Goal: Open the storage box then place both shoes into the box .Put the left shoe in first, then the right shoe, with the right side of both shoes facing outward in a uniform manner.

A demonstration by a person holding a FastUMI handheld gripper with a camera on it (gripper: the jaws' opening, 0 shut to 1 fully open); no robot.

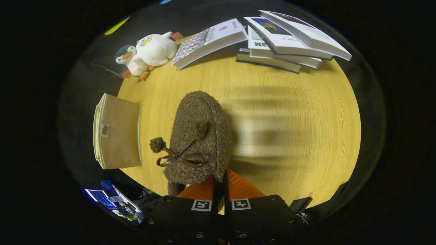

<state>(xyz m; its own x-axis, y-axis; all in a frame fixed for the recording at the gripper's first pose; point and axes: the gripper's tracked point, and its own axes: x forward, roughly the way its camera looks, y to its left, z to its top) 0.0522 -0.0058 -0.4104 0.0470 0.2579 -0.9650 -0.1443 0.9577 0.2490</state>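
A brown fuzzy shoe [199, 136] with a leather bow and two pompoms hangs over the wooden table [293, 136], toe pointing away from me. My gripper [220, 183] is shut on the shoe's heel rim, and its orange fingers [243, 189] press together on the fabric. A beige storage box [117, 131] stands at the table's left edge, beside the shoe; I cannot tell if its lid is open.
A white plush duck [148, 52] lies at the far left corner. An open book [209, 41] and a stack of books [289, 41] sit along the far edge. Bare tabletop spreads to the right of the shoe.
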